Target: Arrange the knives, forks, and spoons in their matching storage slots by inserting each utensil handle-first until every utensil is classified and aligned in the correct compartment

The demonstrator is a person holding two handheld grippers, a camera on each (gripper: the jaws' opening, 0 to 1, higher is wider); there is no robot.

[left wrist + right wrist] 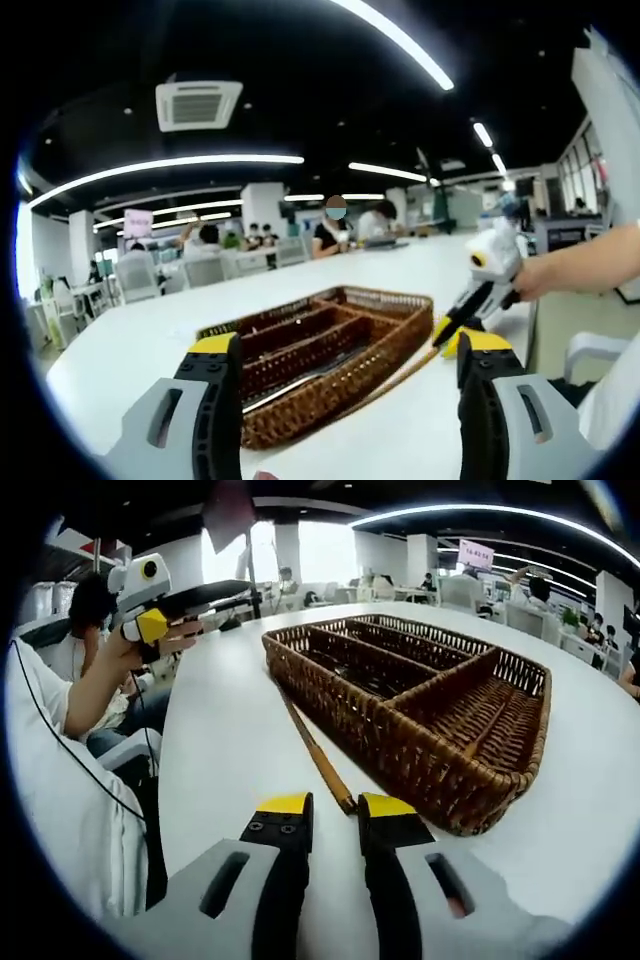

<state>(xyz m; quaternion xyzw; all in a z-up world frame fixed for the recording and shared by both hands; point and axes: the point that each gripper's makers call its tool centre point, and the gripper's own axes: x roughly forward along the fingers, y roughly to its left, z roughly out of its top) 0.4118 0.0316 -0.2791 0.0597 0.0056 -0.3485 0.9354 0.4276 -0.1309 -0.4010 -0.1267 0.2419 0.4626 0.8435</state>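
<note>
Between right hand-held gripper (337, 815) jaws, utensil handle (318, 755)

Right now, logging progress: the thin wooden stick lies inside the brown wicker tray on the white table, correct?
No. The thin wooden stick lies outside the brown wicker tray, alongside its wall, on the white table; the right gripper view shows it.

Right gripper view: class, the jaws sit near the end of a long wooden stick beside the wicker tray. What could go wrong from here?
1. The right gripper has its jaws only narrowly apart around the thin wooden stick, which lies flat on the white table; it could roll or slip out.
2. The stick lies close along the wicker tray wall, so lifting it may snag the weave.
3. The left gripper hovers open near the tray and could nudge it.
</note>
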